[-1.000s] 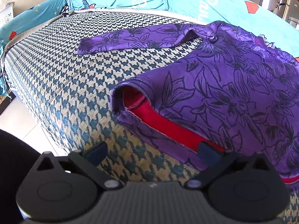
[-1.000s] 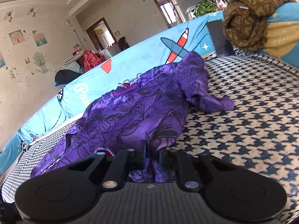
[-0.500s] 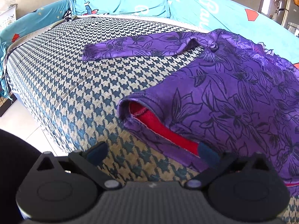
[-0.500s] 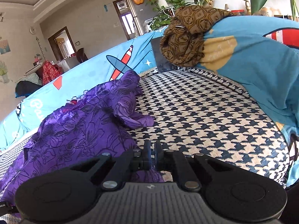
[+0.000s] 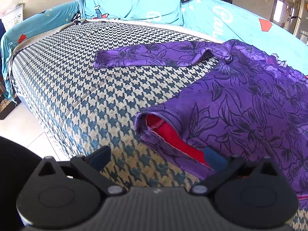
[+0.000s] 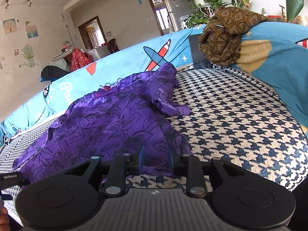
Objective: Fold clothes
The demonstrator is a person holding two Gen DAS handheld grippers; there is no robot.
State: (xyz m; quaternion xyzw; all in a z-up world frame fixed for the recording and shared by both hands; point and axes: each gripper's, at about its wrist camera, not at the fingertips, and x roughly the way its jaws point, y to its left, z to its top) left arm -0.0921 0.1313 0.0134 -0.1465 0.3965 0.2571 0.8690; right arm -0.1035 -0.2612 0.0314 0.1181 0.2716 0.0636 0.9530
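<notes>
Purple flowery top (image 5: 250, 104) with red inside, spread flat.
Left gripper (image 5: 157, 158) wide open before its hem — right gripper (image 6: 156, 159) opening, cloth between.

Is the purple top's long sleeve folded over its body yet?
No: the sleeve lies stretched out flat on the houndstooth cover.

Left tool (image 5: 156, 158): a ribbed grey housing is showing at its base, flanked by two round matte-black discs, each rising to a triangular lug. Black link arms are running forward from two silver pivot screws beside the housing, ending in blue pads (image 5: 100, 156).

Right tool (image 6: 155, 162): the same grey ribbed housing is carrying a small star-like emblem at its front edge. Silver screw heads are dotting the black linkage ahead of the housing, translucent blue pads (image 6: 141, 158) are standing upright, and a small white-lettered label is sitting left of the linkage.
</notes>
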